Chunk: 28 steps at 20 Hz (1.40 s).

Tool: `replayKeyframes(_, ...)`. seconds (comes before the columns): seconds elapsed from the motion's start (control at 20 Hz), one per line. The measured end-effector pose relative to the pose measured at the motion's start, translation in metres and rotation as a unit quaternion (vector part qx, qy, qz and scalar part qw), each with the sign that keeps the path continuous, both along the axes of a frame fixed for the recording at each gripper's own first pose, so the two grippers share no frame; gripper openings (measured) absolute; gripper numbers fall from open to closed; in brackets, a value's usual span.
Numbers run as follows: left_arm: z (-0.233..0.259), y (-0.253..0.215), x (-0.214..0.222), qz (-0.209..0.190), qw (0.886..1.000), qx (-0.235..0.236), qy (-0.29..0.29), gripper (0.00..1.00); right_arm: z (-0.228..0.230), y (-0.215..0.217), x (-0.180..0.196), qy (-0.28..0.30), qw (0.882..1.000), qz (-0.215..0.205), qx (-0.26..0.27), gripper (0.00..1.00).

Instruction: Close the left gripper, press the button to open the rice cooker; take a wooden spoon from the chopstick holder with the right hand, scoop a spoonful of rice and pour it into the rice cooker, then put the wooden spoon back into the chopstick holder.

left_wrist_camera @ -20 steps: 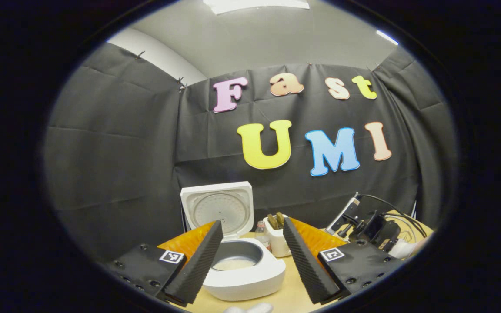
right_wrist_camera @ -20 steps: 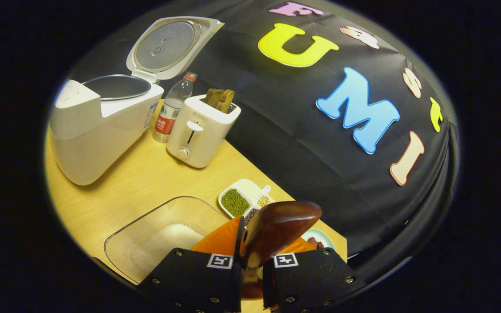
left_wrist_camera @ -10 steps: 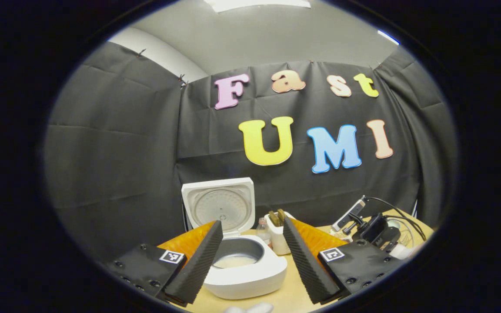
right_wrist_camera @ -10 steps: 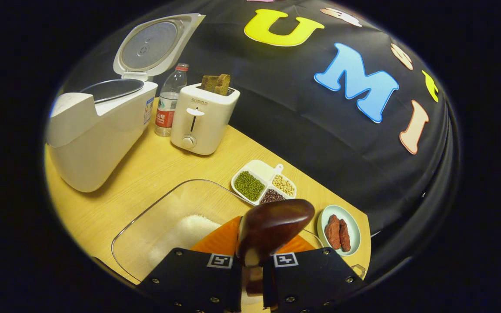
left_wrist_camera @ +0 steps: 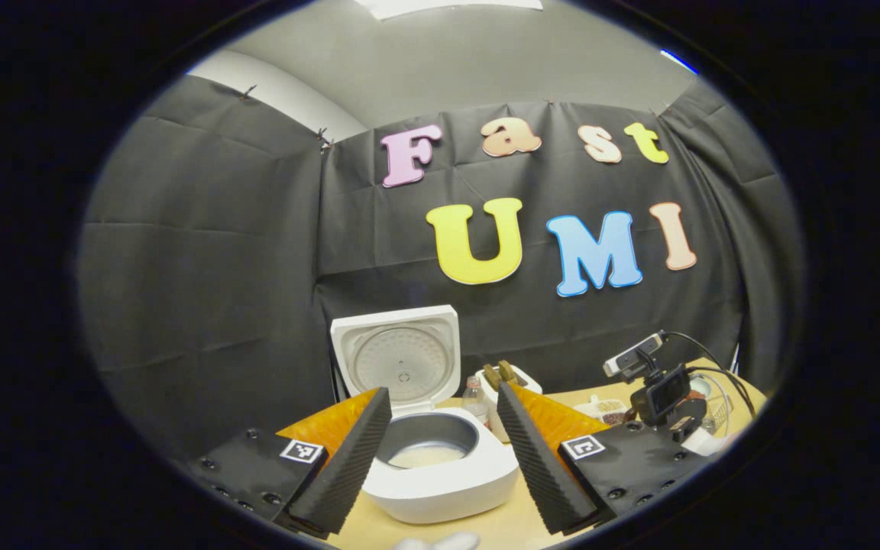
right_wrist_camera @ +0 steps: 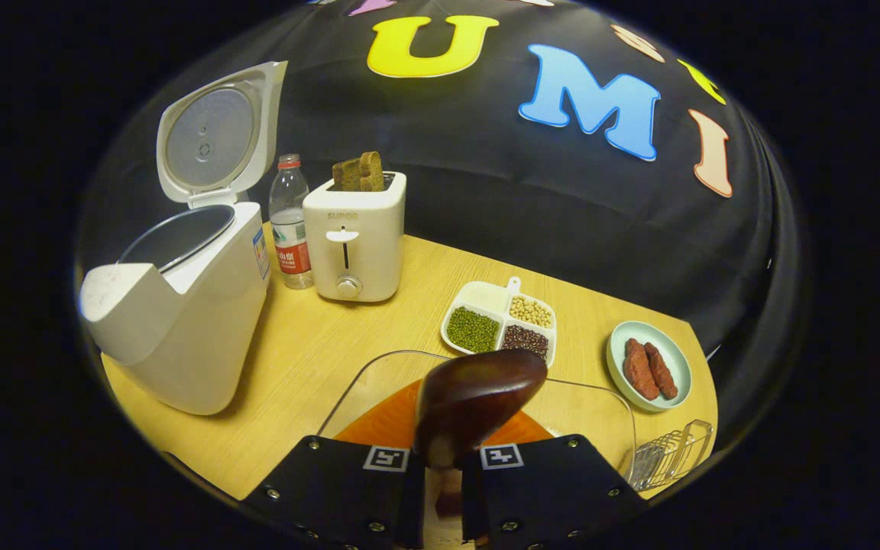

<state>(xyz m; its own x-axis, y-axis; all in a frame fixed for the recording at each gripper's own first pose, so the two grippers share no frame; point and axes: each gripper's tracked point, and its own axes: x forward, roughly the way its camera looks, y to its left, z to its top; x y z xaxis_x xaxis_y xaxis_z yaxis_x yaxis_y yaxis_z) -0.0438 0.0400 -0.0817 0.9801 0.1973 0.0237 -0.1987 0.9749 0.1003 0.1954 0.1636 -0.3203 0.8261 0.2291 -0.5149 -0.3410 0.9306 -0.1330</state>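
My right tongs (right_wrist_camera: 440,466), clamped on the wooden spoon (right_wrist_camera: 478,401) pointing forward, must return it to the wire chopstick holder (right_wrist_camera: 673,454) lower right; left tongs (left_wrist_camera: 440,451) gape empty.

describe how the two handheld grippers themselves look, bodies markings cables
The left gripper has two black blocks, each with a small square black-and-white marker, orange plates behind, and wedge-shaped fingers with ribbed faces. The right gripper shows the same black blocks, screws and square markers. From the left gripper view it also carries a small camera and black cables.
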Motion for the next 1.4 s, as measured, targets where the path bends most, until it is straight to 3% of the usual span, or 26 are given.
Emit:
replayKeyframes(0.25,0.005,0.005,-0.002,0.002,1.0,0.007,-0.002,0.99,0.001,0.002,-0.001,0.034,0.995,-0.03,0.091,0.19)
replayKeyframes(0.4,0.004,0.007,-0.003,0.003,1.0,0.003,0.003,0.95,0.002,-0.005,0.001,0.06,0.982,-0.058,0.172,0.19)
replayKeyframes(0.6,-0.004,0.004,-0.003,0.002,1.0,0.004,0.014,0.97,-0.001,-0.019,0.004,0.102,0.948,-0.099,0.286,0.19)
replayKeyframes(1.1,0.008,-0.016,0.002,-0.006,1.0,0.013,0.014,0.99,0.014,-0.041,0.009,0.143,0.854,-0.143,0.479,0.19)
replayKeyframes(1.25,0.014,-0.02,0.003,-0.009,1.0,0.024,0.012,0.99,0.029,-0.051,0.012,0.145,0.815,-0.15,0.541,0.19)
replayKeyframes(1.4,0.021,-0.026,0.002,-0.012,1.0,0.027,0.01,0.99,0.036,-0.065,0.015,0.143,0.785,-0.162,0.581,0.19)
